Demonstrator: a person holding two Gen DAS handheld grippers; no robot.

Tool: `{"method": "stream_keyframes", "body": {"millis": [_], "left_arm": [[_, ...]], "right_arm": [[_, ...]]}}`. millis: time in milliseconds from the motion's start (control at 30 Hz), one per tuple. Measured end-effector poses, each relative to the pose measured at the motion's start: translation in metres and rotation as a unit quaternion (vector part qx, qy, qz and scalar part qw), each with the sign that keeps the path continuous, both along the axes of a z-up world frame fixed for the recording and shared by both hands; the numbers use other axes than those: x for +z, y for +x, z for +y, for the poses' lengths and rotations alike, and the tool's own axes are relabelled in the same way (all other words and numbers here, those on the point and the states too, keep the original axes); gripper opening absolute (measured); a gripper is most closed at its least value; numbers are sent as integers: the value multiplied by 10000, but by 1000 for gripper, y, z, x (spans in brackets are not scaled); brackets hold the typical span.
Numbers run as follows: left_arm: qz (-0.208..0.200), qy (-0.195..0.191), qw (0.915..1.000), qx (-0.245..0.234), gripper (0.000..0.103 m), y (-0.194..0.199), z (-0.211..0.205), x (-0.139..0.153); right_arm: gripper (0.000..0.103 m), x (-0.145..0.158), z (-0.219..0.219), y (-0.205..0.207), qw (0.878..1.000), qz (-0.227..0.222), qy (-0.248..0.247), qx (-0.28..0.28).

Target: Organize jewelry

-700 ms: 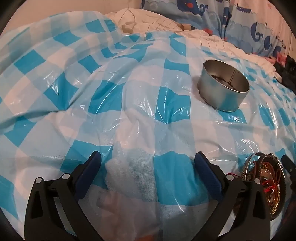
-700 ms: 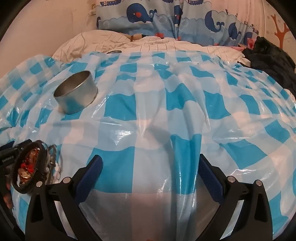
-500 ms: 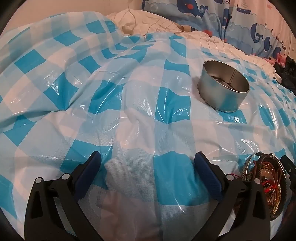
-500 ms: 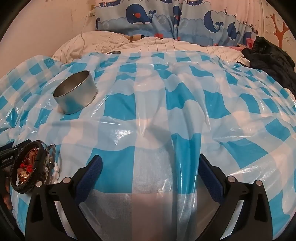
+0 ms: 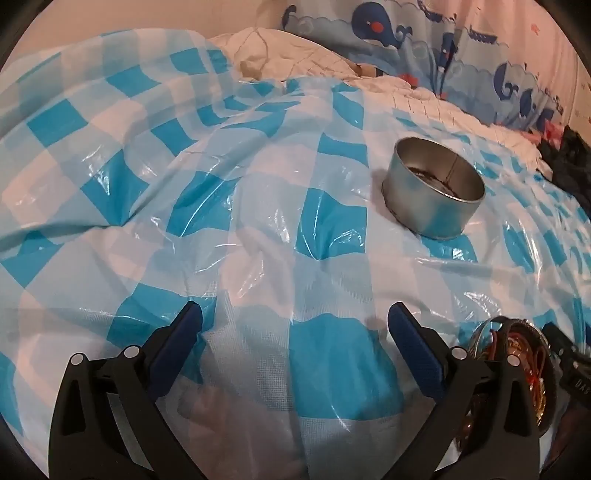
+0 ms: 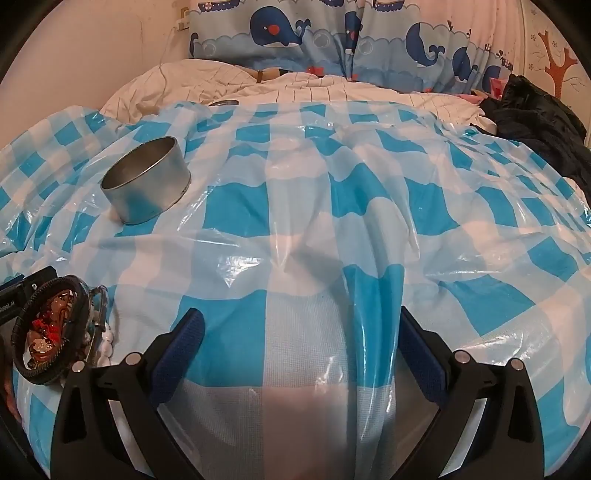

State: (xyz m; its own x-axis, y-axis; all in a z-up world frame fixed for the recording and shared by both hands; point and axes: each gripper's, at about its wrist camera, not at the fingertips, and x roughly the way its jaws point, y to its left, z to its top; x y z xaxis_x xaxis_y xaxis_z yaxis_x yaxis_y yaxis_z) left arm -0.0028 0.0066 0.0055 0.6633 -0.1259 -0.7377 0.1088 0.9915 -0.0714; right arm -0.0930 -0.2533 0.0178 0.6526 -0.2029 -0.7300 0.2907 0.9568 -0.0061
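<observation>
Blue-and-white checked plastic sheeting [image 5: 258,206] covers the bed in front of you, wrinkled and glossy, with a white quilt [image 6: 295,88] and whale-print curtains [image 6: 332,33] at the far end. Your left tool [image 5: 294,323] and right tool [image 6: 301,330] both stand with jaws wide apart, nothing between the blue pads but sheeting. The jewelry pile [image 5: 517,365] lies just right of your left tool, half hidden behind its right finger and cut off at the frame edge; from the right wrist view the same pile [image 6: 51,332] sits just left of your right tool, where you can make out a dark braided bracelet, red bits, a string of white beads and some gold-toned metal, though the pieces tangle too much to separate. Ahead of the left tool and to its right stands the round metal tin [image 5: 434,194], open-topped; something dark lies in its bottom, too dim to identify. Dark clothing [image 6: 543,118] is heaped at the far right of the bed, well away from both tools.
</observation>
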Motion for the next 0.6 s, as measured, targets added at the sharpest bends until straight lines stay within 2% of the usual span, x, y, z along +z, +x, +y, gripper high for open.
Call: {"method": "stream_keyframes", "body": {"millis": [267,433,600], "left_arm": [[-3,203,9998,-10,96,4,-5,-3],[-403,93,9991,-20,96,-5,-5,7],[-305,135,9994,-69,96,-2,-7,3]], "right_arm": [[97,-4,-2,1,10000,41,6,-9],[97,-5,-3,1,10000,58,79,-11],[97,-4,-2,1,10000,55,82,-16]]}}
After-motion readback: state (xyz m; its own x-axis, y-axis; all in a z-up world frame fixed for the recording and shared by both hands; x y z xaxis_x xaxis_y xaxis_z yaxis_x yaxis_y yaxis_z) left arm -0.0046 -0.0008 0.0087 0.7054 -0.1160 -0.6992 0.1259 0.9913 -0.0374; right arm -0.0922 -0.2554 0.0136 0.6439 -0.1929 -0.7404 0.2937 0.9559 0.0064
